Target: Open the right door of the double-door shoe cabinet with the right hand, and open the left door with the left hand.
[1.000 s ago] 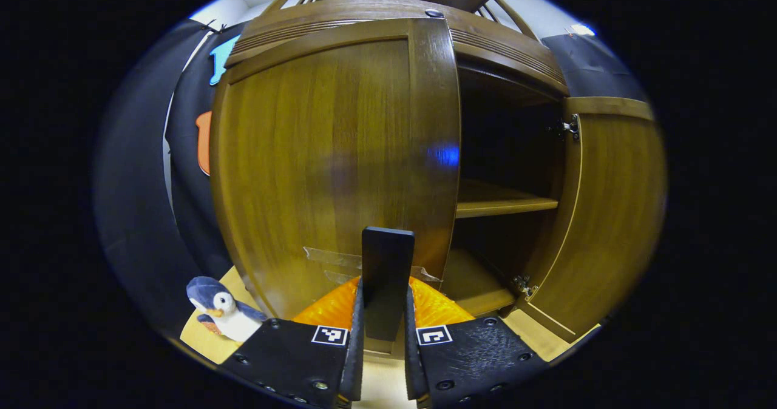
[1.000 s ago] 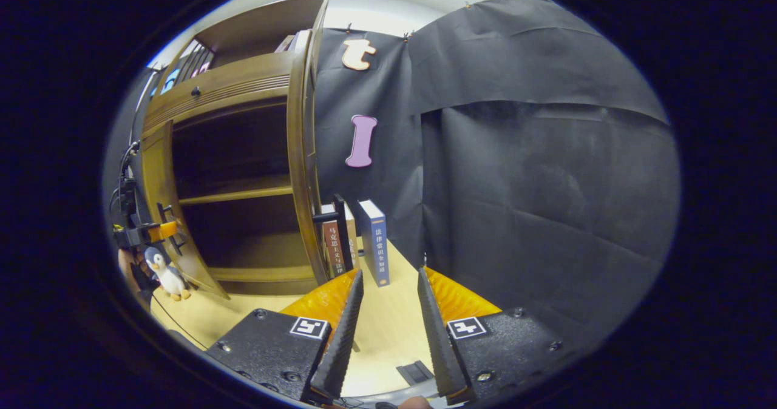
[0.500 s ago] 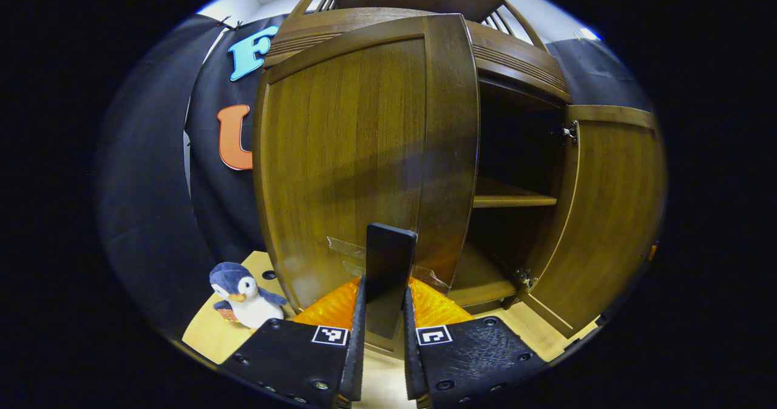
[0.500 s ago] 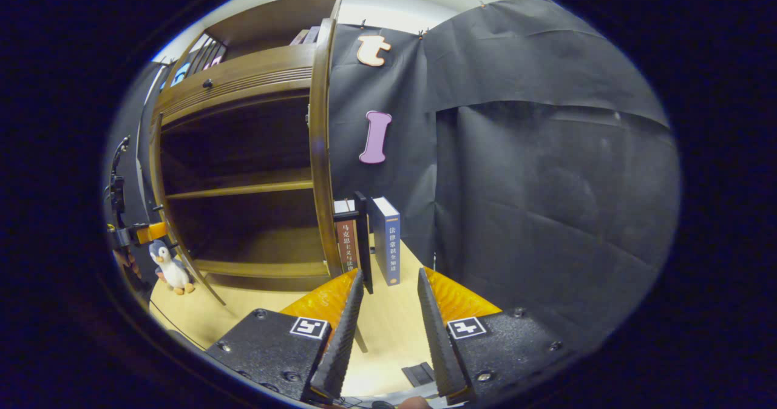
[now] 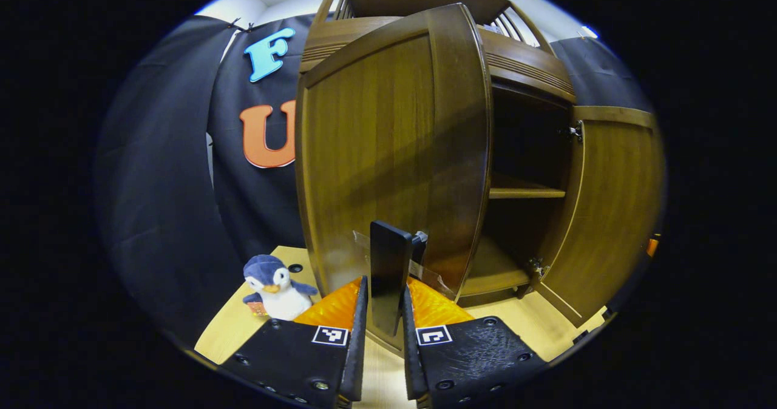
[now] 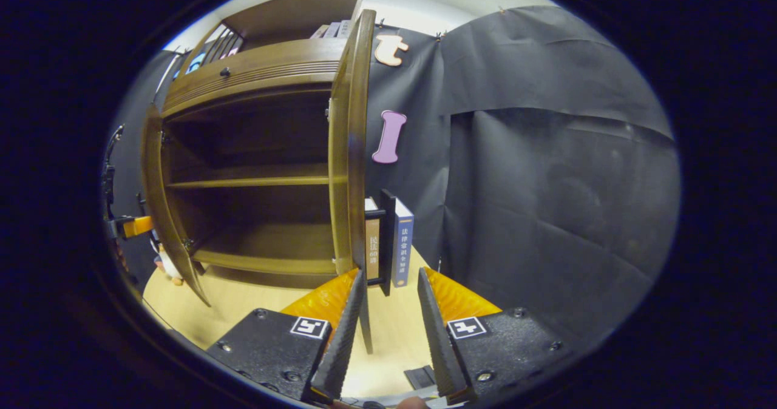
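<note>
1. Left gripper (image 5: 381,312) is clamped on the handle (image 5: 390,269) of the left door (image 5: 388,154), which stands part open.
2. Right gripper (image 6: 388,300) has its fingers apart, near the wide-open right door (image 6: 349,154).
3. Good practice: follow the hinge arc, without twisting the handle.

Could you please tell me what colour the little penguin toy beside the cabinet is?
The penguin toy is blue-grey with a white face and belly and an orange beak, best seen in the left gripper view.

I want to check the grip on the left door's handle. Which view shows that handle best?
The left gripper view: the handle stands upright and close between the left tool, both fingers pressing on it. The right gripper view shows the left door edge-on and far off; there the handle is too small to make out.
</note>
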The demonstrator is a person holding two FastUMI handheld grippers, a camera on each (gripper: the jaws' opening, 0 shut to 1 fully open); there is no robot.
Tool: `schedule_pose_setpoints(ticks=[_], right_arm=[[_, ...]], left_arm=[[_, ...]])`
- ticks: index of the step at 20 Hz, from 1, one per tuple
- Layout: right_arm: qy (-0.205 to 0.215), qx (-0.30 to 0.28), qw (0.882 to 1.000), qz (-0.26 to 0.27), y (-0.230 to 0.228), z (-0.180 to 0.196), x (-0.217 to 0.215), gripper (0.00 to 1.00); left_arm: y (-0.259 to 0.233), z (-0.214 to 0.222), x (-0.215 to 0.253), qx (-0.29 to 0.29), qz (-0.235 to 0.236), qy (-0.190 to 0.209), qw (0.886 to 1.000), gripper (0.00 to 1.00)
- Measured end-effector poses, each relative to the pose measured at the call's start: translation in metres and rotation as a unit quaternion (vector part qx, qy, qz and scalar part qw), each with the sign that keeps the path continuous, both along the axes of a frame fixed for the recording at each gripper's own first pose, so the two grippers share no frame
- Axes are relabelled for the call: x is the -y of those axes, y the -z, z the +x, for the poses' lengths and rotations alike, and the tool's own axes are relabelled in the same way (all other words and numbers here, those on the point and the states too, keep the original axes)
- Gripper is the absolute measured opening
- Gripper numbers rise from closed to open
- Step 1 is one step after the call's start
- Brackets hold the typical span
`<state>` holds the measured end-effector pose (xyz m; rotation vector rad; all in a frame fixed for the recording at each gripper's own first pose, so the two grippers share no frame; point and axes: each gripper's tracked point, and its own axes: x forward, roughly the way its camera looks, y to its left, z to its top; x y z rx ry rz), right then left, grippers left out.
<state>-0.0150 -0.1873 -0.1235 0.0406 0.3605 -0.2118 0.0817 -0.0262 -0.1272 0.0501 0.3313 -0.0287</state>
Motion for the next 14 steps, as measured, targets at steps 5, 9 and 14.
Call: schedule_pose_setpoints(ticks=[5,9,14], right_arm=[[0.014,0.004,1.0,0.01,0.002,0.0,0.004,0.58],[0.031,0.007,0.999,0.012,0.002,0.001,0.006,0.58],[0.054,0.005,0.998,-0.009,0.001,0.005,0.01,0.58]], left_arm=[[-0.002,-0.014,-0.025,0.002,0.017,-0.018,1.0,0.27],[-0.004,-0.023,-0.048,0.001,0.023,-0.039,0.999,0.26],[0.005,-0.028,-0.08,-0.005,0.019,-0.066,0.998,0.26]])
